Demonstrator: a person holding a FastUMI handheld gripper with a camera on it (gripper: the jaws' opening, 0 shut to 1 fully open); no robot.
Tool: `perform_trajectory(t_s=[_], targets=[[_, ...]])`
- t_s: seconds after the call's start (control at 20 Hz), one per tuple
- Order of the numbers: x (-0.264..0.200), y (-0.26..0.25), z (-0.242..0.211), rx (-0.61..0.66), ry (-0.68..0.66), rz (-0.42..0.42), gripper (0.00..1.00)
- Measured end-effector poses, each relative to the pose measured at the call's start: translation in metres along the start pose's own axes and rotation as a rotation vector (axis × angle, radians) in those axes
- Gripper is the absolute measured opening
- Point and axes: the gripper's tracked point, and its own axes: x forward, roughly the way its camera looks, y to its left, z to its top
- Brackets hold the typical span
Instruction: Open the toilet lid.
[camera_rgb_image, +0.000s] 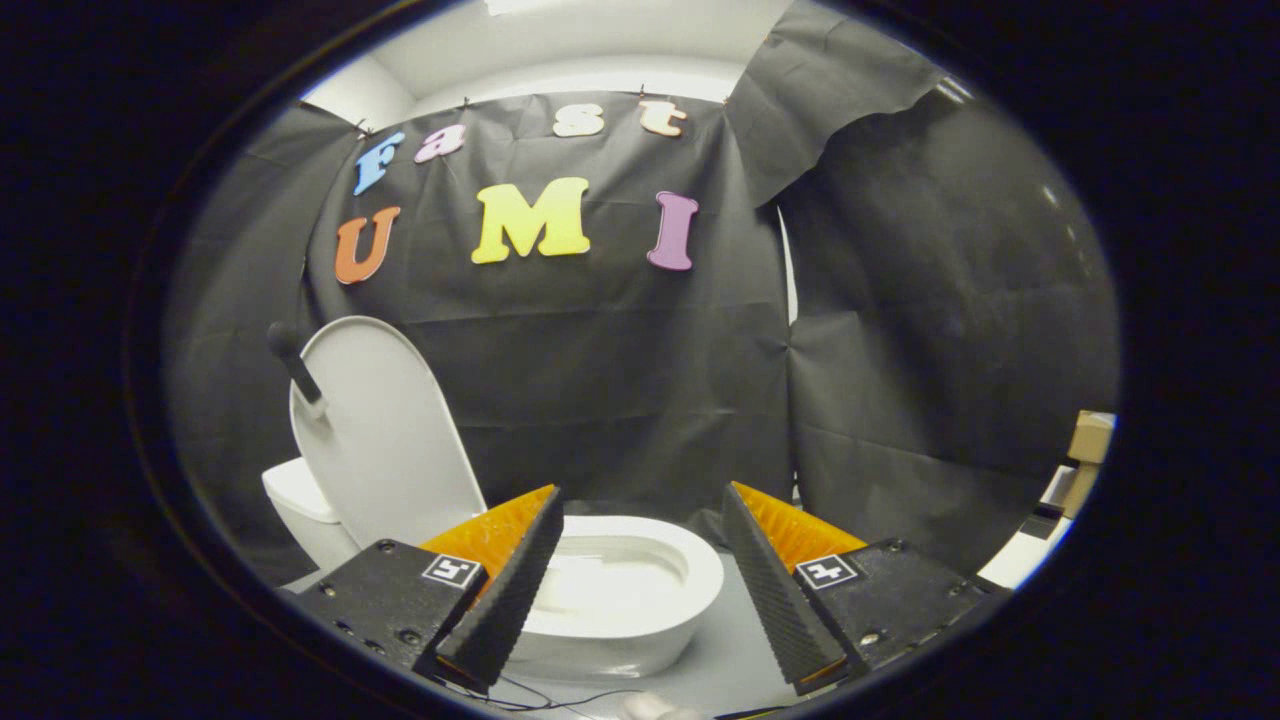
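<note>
A small white toilet (640, 610) stands on the grey floor just ahead of my fingers. Its lid (385, 430) is raised, leaning back upright against the white tank (295, 495), to the left beyond the left finger. A dark handle (293, 365) sticks out from the lid's upper left edge. The bowl's opening (615, 575) is uncovered and shows between the fingers. My gripper (640, 505) is open, with a wide gap between its fingers and nothing held; it hangs apart from the lid.
Black cloth walls close the booth behind and to the right of the toilet. A cardboard box (1088, 440) and a white ledge (1020, 555) sit at the far right. A thin cable (560, 697) lies on the floor below the fingers.
</note>
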Motion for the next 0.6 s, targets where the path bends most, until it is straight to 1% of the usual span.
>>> perform_trajectory(t_s=[0.1, 0.2, 0.4, 0.6], targets=[[0.001, -0.006, 0.002, 0.02, -0.01, -0.009, 0.99], [0.003, -0.004, 0.0, 0.022, -0.014, 0.0, 0.99], [0.008, -0.002, -0.013, -0.037, -0.002, -0.001, 0.99], [0.01, 0.007, -0.028, -0.052, 0.029, 0.018, 0.99]])
